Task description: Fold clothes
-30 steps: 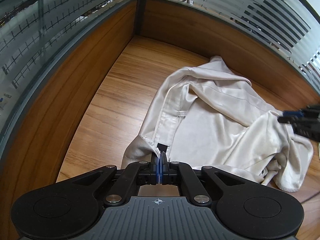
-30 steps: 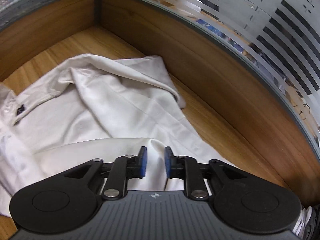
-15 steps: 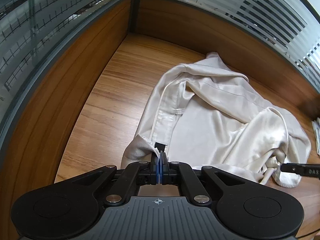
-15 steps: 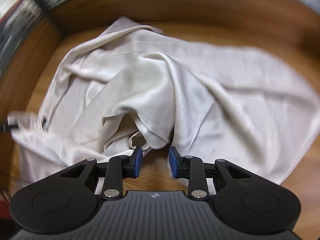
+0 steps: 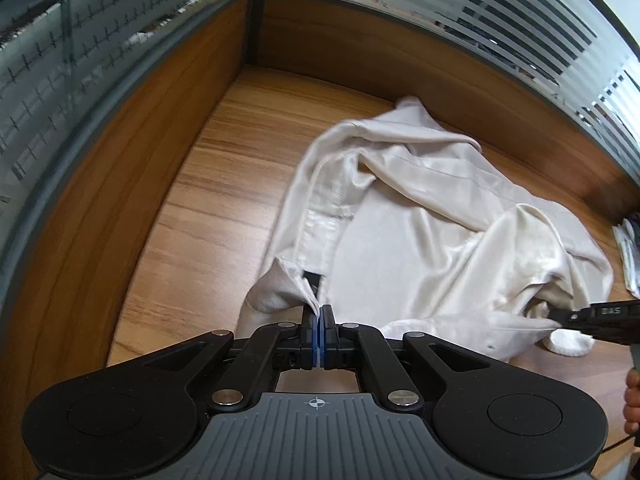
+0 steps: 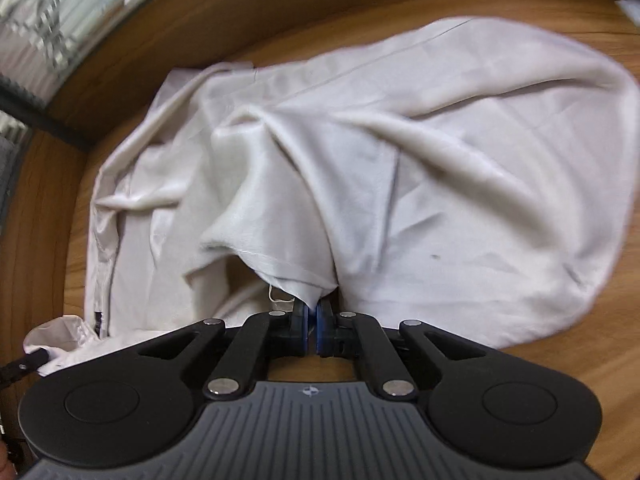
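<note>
So both grippers have a pinch on the crumpled cream-white satin-looking garment [image 5: 420, 240] that's lying in a heap on the wood-grain tabletop [image 5: 224, 200]. The left gripper [image 5: 319, 322] has its jaws squeezed fully together on a corner of the fabric right by a small black label [image 5: 313, 280], and the right gripper [image 6: 311, 320] has its jaws clamped tight on a hemmed edge of the cloth near the front of the pile; you can also see it poking in from the right side in the left wrist view, nose buried in the fabric. What worries me: this stuff looks slippery, and both pinches catch only a thin bit of edge, so a quick lift could pull it straight out of the jaws. Also the garment is really bunched up with layers folded over each other, so I can't tell if the two grabbed points are matching corners; if they aren't, spreading it will just twist it more. There's a loose thread by the right jaws that might snag. As for the room, the tabletop sits in a corner boxed in by low wooden panels [image 5: 132, 152] topped with frosted striped glass partitions [image 5: 100, 60], so there isn't much room to swing cloth around.
</note>
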